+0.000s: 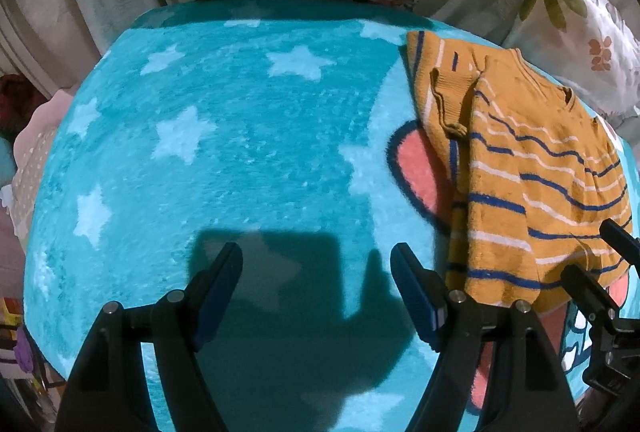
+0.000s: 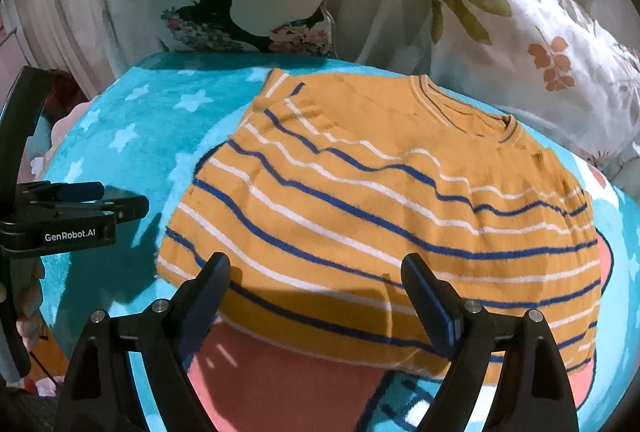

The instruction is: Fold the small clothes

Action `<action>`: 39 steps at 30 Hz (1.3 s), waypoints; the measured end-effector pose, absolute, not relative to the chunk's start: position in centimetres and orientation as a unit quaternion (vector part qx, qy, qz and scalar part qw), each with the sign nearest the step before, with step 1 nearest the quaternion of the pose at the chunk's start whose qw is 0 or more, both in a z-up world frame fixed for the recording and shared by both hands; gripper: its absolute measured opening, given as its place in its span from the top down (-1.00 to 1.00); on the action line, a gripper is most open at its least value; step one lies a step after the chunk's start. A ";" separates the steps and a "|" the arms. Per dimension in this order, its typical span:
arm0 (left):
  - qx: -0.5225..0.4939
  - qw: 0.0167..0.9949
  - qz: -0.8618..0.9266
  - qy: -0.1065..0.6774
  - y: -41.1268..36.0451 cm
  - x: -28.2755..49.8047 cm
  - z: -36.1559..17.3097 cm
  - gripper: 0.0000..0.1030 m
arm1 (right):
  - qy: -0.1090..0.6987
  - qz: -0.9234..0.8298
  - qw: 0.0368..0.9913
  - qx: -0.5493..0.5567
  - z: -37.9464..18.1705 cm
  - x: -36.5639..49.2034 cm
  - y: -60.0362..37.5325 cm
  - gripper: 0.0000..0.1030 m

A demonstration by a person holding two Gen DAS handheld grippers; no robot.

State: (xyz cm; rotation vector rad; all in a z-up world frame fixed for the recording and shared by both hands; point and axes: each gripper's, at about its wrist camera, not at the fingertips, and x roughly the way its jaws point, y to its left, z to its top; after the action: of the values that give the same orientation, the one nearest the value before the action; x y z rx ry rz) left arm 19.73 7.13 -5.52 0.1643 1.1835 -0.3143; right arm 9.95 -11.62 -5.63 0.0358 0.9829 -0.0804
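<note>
Sweater [image 2: 380,208] flat on blanket [image 1: 240,152] — claws spread.

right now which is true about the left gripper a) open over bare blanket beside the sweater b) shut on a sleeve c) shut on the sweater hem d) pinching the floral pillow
a: the left gripper has its jaws spread wide over the teal star blanket, with nothing between them; the striped orange sweater lies off to its right, untouched by it.
</note>
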 end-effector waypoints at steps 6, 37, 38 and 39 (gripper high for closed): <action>0.080 0.813 -0.154 0.556 6.6 19.5 -5.6 -0.47 | 0.472 -0.047 0.880 0.024 -5.6 9.2 -11.8 -0.75; 0.081 0.805 -0.164 0.564 6.3 19.4 -6.2 -0.48 | 0.477 -0.050 0.878 0.013 -5.9 8.3 -10.7 -0.75; 0.081 0.805 -0.164 0.564 6.3 19.4 -6.2 -0.48 | 0.477 -0.051 0.877 0.012 -5.9 8.2 -10.6 -0.75; 0.080 0.805 -0.165 0.565 6.2 19.4 -6.2 -0.48 | 0.477 -0.051 0.877 0.012 -6.0 8.2 -10.5 -0.75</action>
State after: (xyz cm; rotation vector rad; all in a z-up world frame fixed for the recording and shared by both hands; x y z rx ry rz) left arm 19.40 6.24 -6.19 0.1722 1.2088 -0.3529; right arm 8.16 -10.54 -6.00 0.0256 0.9958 -0.1067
